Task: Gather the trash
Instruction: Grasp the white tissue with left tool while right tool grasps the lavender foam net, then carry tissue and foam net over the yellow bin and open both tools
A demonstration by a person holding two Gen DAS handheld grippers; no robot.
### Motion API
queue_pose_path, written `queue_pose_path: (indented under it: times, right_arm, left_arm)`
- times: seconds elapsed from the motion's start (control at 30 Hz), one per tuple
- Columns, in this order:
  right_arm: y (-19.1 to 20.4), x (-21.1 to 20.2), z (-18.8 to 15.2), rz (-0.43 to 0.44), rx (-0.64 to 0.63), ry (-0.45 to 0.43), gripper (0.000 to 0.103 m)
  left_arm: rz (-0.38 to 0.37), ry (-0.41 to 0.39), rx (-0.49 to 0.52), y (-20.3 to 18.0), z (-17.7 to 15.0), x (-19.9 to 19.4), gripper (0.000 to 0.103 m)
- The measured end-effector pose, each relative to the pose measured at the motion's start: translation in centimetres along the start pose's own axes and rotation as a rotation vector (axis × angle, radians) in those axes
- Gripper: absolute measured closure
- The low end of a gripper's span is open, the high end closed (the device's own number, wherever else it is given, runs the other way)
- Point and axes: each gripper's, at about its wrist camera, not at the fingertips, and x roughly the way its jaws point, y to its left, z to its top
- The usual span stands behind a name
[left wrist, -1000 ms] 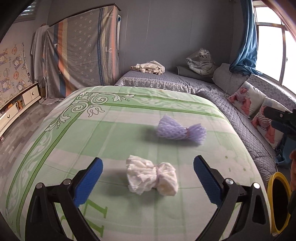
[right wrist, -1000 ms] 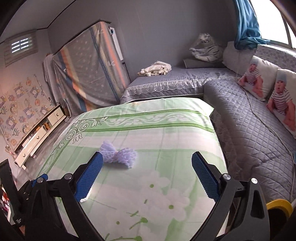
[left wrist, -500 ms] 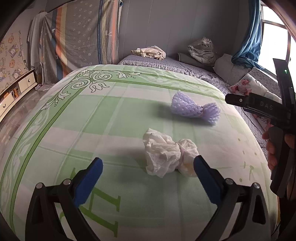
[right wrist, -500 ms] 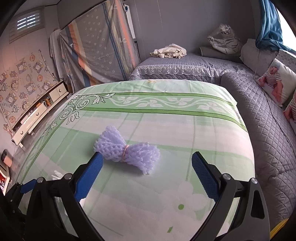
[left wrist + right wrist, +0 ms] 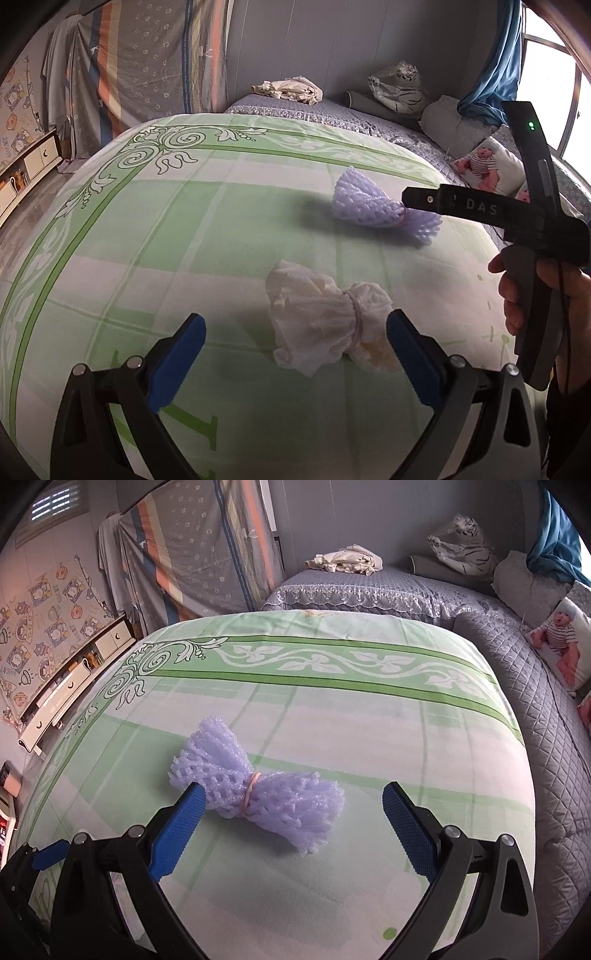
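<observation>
A crumpled white paper bundle (image 5: pixel 328 319), tied at its middle, lies on the green patterned cloth (image 5: pixel 184 229). My left gripper (image 5: pixel 295 341) is open just above it, and the bundle sits between the fingers, nearer the right one. A purple foam net (image 5: pixel 255 792), tied with a rubber band, lies farther on; it also shows in the left wrist view (image 5: pixel 373 212). My right gripper (image 5: pixel 291 810) is open over it, its left finger (image 5: pixel 177 827) by the net's left end. The right gripper's body (image 5: pixel 517 225) partly hides the net in the left wrist view.
A grey quilted sofa (image 5: pixel 535 686) with baby-print cushions (image 5: pixel 565 642) runs along the right and far side. A striped sheet (image 5: pixel 207 554) hangs at the back. A low white cabinet (image 5: pixel 70 686) stands at the left wall.
Both grippers have moved forward and down. The white bundle now sits between my left fingers and the purple net between my right fingers. Both stay open.
</observation>
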Motion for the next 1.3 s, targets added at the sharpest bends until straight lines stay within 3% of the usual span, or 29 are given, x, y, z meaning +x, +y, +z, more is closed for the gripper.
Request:
queue_pose_path:
  times: [0.17,0.37,0.43,0.6,0.67,0.87,0.93,1.3]
  right_arm:
    - [0.2,1.3,-0.1,0.015,0.004,0.035,0.014]
    - [0.3,2.3,-0.3,0.019,0.001,0.077,0.036]
    - [0.0,2.4,-0.2,0.033,0.021,0.090,0.051]
    - [-0.5,2.8,0.1,0.056,0.052,0.127,0.076]
    - [-0.4,2.8,0.1,0.057,0.048,0.131,0.093]
    - [-0.5,1.5,0.3,0.062,0.061,0.098,0.094]
    - [-0.7,0.6,0.6,0.067,0.073,0.076,0.094]
    - [-1.6,-3.9,0.3,0.070,0.111,0.026,0.094]
  left_arm:
    - [-0.033,0.019,0.007,-0.4,0.1,0.6,0.019]
    - [-0.076,0.034,0.048,-1.5,0.0,1.0,0.038]
    - [-0.106,0.036,0.045,-1.7,-0.1,1.0,0.050]
    - [-0.094,0.019,0.064,-2.1,-0.3,0.7,0.058]
    - [-0.096,0.013,0.064,-2.2,-0.3,0.5,0.062]
    - [-0.102,0.012,0.057,-1.9,-0.3,0.0,0.069]
    - [-0.100,0.006,0.060,-2.0,-0.3,-0.3,0.079]
    - [-0.106,-0.006,0.054,-1.6,-0.4,-1.2,0.082]
